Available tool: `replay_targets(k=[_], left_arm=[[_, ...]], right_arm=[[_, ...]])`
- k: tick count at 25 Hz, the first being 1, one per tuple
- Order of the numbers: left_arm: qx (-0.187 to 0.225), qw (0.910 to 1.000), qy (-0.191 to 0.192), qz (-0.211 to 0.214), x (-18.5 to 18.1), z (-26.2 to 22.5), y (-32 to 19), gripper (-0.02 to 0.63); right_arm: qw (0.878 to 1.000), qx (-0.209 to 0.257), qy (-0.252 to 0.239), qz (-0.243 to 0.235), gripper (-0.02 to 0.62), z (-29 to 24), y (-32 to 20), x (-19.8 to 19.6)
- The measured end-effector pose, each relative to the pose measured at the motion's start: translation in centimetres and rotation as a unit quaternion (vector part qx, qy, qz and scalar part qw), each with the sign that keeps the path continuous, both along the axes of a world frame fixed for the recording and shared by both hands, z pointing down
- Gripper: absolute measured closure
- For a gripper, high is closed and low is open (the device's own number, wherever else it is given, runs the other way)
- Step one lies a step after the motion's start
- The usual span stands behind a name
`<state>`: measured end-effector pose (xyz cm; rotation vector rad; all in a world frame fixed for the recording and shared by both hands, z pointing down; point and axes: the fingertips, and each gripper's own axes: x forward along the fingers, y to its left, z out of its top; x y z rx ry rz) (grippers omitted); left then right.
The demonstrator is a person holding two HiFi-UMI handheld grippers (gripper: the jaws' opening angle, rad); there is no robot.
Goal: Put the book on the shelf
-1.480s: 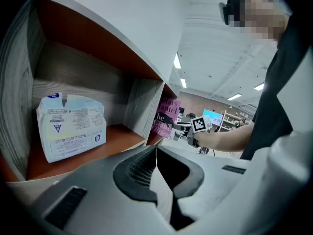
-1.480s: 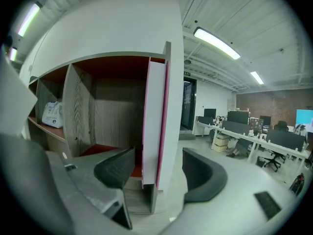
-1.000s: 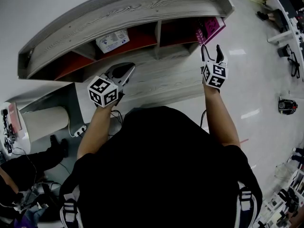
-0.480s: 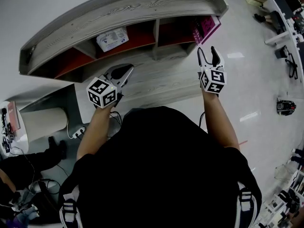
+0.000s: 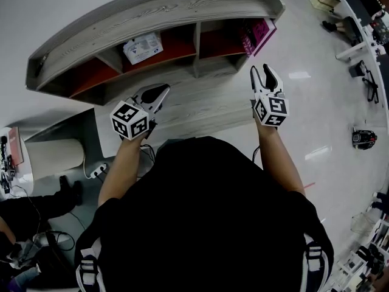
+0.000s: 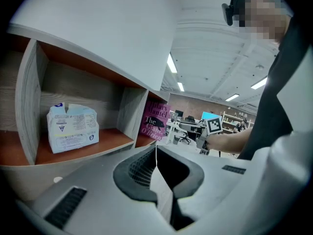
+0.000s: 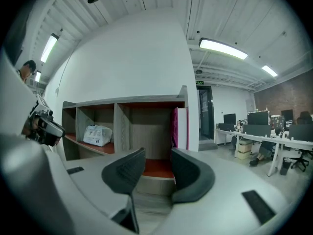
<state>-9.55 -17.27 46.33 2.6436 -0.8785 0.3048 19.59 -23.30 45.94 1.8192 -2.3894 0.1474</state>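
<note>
Two grippers hang before the shelf (image 5: 158, 11), and neither holds anything. On the left gripper (image 5: 159, 92) the jaws are pressed together and empty. On the right gripper (image 5: 262, 72) the jaws are closing, with a gap between them and nothing in it.

The book (image 5: 255, 36) – magenta cover – stands upright in the shelf's rightmost compartment, against its right wall. It is at 12 o'clock from the right gripper, apart from its jaws, and at about 2 o'clock from the left gripper, well apart. A white packet (image 5: 143, 47) sits in the next compartment to the left.

The shelf is pale grey wood grain with red-brown boards inside, and it stands on a glossy pale floor (image 5: 316, 102). Off at 3 o'clock are desks (image 7: 254, 141) with monitors – strip lights (image 7: 222, 48) run overhead.
</note>
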Motion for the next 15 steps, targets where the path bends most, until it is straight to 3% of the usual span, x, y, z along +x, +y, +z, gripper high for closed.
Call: replay_targets(k=[15], left_arm=[[0.006,0.9999,0.008,-0.007,1.0,0.0,3.3,0.586]], right_arm=[[1.0,-0.01,0.011,-0.019,0.557,0.3,3.9,0.7]])
